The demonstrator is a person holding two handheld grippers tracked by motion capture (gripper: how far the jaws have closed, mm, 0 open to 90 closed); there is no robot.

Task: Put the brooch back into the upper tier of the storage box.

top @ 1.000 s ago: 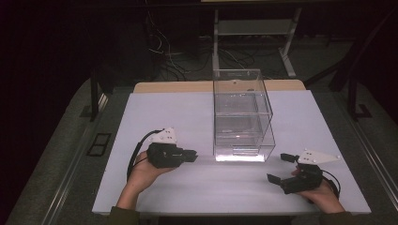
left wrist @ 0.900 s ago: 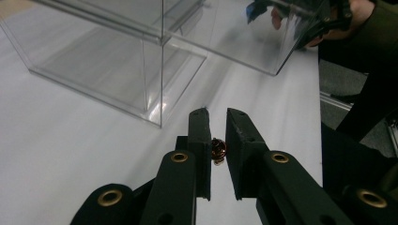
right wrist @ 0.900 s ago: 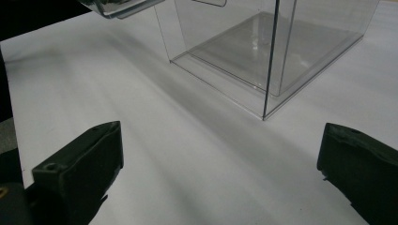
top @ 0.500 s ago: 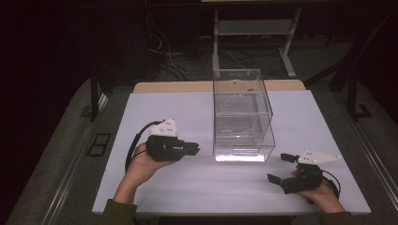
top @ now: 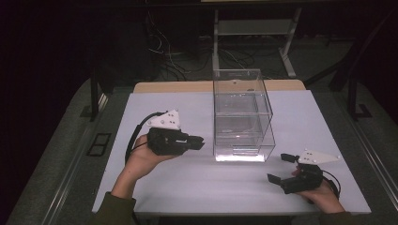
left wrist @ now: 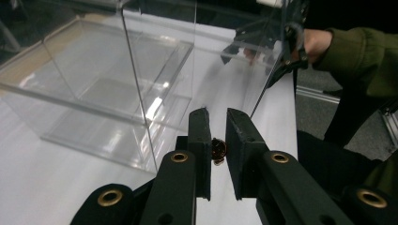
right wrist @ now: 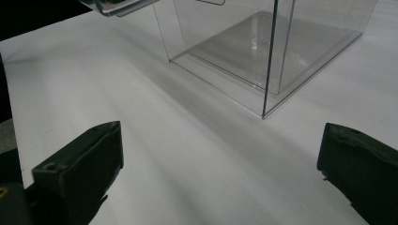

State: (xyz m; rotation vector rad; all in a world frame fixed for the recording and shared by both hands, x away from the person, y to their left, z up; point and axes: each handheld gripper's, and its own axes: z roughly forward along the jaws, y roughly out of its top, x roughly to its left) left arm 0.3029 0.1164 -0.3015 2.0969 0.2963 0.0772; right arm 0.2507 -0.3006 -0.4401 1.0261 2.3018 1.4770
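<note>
**Small dark object pinched in the left gripper beside the clear box**

A clear plastic box [top: 241, 115] stands on the white table [top: 187, 187], its open tiers stacked one above the other, and serves as the landmark for everything else.

The left gripper [top: 198, 142] is held off the table to the left of the box, its tips pointing toward the box's lower left wall and stopping just short of it. The person's left hand [top: 143, 157] cradles it from below, and its cable loops away on the side far from the box. In the left gripper view the two black jaws stand nearly together with a narrow gap, and a small, shiny, dark brown object [left wrist: 218, 150] sits between them, gripped low down near the base of the pads. What the object is cannot be told; it is too small. Past the jaws in that view, the near vertical edge of the box rises just ahead and slightly to one side, so the held object is near the box's outer corner, outside it and not within any tier.

The right gripper [top: 280, 169] rests low at the front right of the box, well apart from the box's corner, held in the person's right hand [top: 324, 197]. Its jaws are spread wide with nothing between them; in the right gripper view [right wrist: 220, 173] they frame bare table, with the box's near corner ahead beyond them.

A green sleeve [left wrist: 361, 42] covers the person's right forearm, seen through the box wall in the left gripper view.
</note>
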